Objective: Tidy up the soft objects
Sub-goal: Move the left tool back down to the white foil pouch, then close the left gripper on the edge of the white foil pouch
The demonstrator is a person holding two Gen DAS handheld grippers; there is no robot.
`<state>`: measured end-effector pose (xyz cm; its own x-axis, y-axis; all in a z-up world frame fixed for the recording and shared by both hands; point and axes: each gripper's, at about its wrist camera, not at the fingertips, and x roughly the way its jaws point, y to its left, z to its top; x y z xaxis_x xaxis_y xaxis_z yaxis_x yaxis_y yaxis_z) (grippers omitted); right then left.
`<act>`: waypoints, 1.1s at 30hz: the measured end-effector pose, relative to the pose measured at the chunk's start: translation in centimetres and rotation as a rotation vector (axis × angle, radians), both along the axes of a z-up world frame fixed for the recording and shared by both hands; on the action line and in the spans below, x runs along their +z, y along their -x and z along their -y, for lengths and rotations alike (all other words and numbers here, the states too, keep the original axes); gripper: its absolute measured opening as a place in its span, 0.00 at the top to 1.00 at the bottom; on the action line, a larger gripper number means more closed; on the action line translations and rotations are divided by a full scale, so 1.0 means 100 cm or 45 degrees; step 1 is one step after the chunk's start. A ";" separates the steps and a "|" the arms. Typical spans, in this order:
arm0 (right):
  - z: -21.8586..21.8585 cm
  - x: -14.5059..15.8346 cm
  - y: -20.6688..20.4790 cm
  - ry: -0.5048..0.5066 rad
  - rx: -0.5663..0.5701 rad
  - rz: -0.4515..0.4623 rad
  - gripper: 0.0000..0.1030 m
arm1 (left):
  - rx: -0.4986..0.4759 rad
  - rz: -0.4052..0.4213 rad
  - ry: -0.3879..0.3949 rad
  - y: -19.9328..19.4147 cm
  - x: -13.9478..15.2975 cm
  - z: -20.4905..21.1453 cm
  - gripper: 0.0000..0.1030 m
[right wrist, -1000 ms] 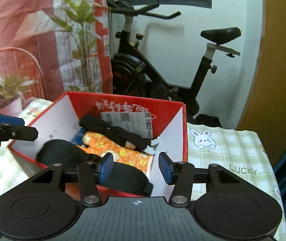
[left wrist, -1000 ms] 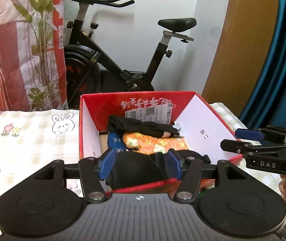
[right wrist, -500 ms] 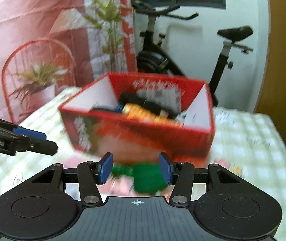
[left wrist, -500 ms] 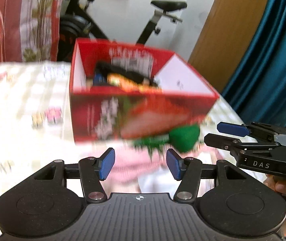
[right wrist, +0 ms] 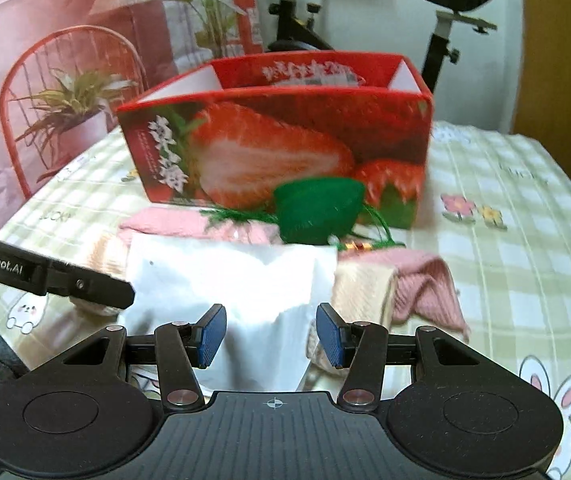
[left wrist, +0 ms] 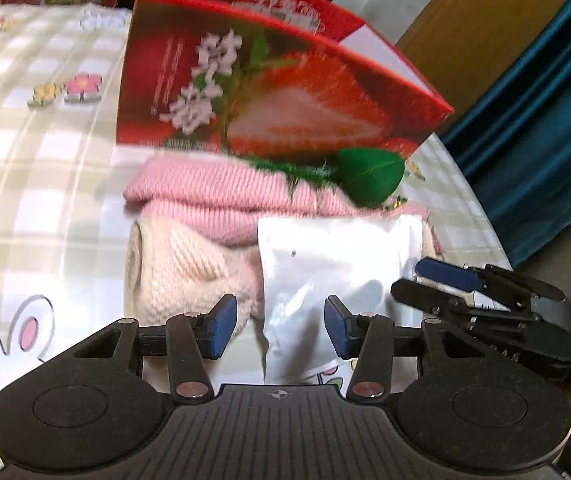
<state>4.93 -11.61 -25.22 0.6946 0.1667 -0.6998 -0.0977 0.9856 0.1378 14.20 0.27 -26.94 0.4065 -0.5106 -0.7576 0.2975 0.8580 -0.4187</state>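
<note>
White pouch point(left wrist: 337, 276) between left hand-held gripper point(left wrist: 281, 330) pads, jaws closing, untouched

One red strawberry box point(right wrist: 273, 148), one white pouch point(right wrist: 229, 280), one green leaf-shaped plush point(right wrist: 317, 208), one pink knit point(left wrist: 213, 192), one cream knit point(left wrist: 181, 268)

Left tongs point(left wrist: 276, 332): matte black body, ribbed centre deck with a small crosshair mark, a round recessed disc on each side, two black link arms with silver pivot screws, blue ribbed pads point(left wrist: 221, 330) on the fingertips. Right tongs point(right wrist: 271, 336): same build, same blue pads point(right wrist: 210, 334), same silver screws and crosshair. Seen side-on from the other camera, each shows a slim black finger with a blue tip; white "GenRobot.AI" lettering runs along the left one.
</note>
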 end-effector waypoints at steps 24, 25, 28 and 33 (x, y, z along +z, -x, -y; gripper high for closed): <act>0.002 -0.006 0.001 -0.050 -0.038 -0.037 0.54 | -0.084 0.037 0.019 0.015 0.000 0.004 0.60; 0.004 -0.009 0.001 -0.068 -0.048 -0.047 0.54 | -0.082 0.021 0.013 0.014 -0.003 0.004 0.60; 0.009 -0.013 0.001 -0.120 -0.060 -0.055 0.54 | -0.079 -0.026 0.009 0.012 -0.011 0.005 0.60; 0.009 -0.020 -0.003 -0.198 -0.041 -0.074 0.51 | -0.076 -0.032 0.030 0.008 -0.017 0.008 0.60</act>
